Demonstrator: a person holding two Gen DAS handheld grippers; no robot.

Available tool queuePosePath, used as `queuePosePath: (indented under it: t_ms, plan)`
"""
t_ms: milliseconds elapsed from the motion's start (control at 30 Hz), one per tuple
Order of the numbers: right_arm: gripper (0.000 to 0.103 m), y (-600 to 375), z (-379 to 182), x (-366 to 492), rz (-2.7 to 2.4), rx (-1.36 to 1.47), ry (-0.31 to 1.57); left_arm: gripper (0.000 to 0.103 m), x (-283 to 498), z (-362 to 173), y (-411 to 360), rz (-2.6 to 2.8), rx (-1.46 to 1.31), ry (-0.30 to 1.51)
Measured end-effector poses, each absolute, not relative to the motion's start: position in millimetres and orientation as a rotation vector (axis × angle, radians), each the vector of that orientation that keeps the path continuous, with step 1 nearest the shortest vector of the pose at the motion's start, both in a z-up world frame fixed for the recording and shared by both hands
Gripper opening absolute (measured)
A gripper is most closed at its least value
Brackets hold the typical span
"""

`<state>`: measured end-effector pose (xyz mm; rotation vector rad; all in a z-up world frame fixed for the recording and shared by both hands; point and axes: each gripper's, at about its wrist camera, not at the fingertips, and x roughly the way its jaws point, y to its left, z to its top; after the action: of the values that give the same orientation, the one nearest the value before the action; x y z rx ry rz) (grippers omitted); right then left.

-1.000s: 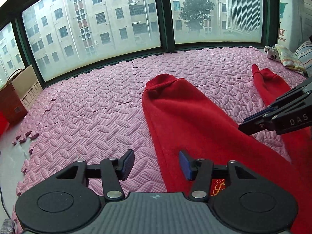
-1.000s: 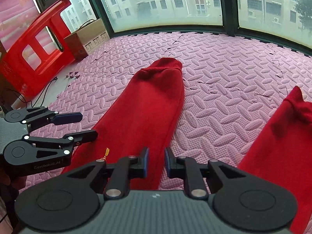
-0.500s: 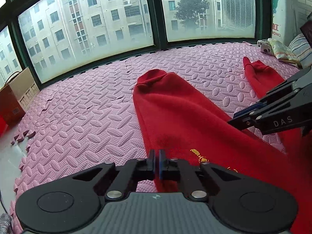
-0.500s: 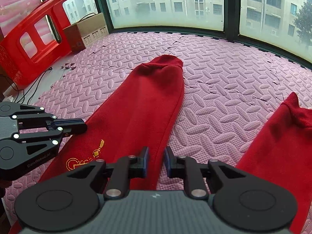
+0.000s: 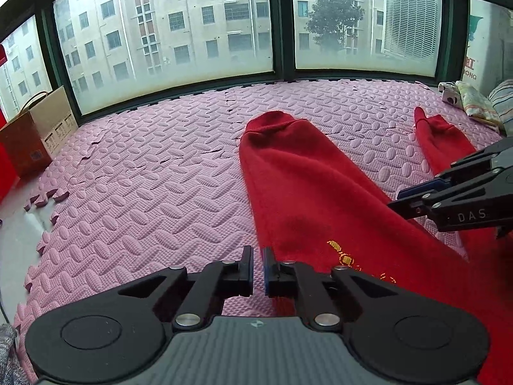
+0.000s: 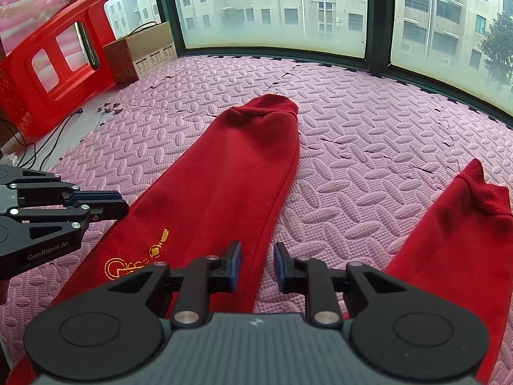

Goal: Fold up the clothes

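Left wrist view: the left gripper [image 5: 258,268] has narrow fingers nipping the red trousers' [image 5: 304,192] near left edge. The right gripper [image 6: 255,268] has just been opening, fingers apart above the foam mat [image 6: 352,160], holding nothing.

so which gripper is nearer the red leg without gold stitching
Right. The right gripper is between the legs, beside the plain leg; the left gripper is at the embroidered leg's far edge.

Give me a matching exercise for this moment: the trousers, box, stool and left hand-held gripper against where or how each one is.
Things:
1. trousers
2. cardboard box
3. stool
4. left hand-held gripper

States:
A. red plastic, off the pink mat
B. closed at a trouser leg's edge
C. spread out on the mat, legs apart
D. brown, by the window

Pairs: 1-C, 2-D, 3-A, 4-B
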<state>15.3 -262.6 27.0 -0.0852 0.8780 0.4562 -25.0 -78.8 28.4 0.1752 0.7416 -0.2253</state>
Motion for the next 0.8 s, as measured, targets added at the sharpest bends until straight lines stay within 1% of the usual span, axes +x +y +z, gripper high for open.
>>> queuePosePath:
  t_ms: [33,100,333,367,400,500,700,767,800]
  plan:
    - [0.021,-263,27,15,0.457,-0.085,0.878,0.011,-25,28,-81,-0.23,0.179,0.739]
    - [0.021,-263,28,16,0.459,-0.082,0.878,0.019,-24,28,-86,-0.234,0.191,0.733]
    - [0.021,-262,26,16,0.465,-0.083,0.882,0.02,-17,20,-91,-0.237,0.216,0.742]
    - [0.021,-262,26,16,0.465,-0.085,0.883,0.019,-16,20,-91,-0.24,0.216,0.742]
    - [0.021,-262,26,16,0.465,-0.086,0.883,0.015,-16,20,-92,-0.246,0.217,0.742]
    - [0.022,-262,26,16,0.46,-0.097,0.882,0.009,-18,21,-95,-0.253,0.255,0.728]
    - [0.022,-260,25,15,0.451,-0.122,0.879,0.008,-17,31,-81,-0.231,0.219,0.719]
    - [0.028,-259,25,15,0.438,-0.142,0.87,0.008,-15,29,-76,-0.214,0.214,0.73]
    - [0.03,-259,25,14,0.432,-0.153,0.866,0.0,-13,27,-74,-0.199,0.218,0.736]
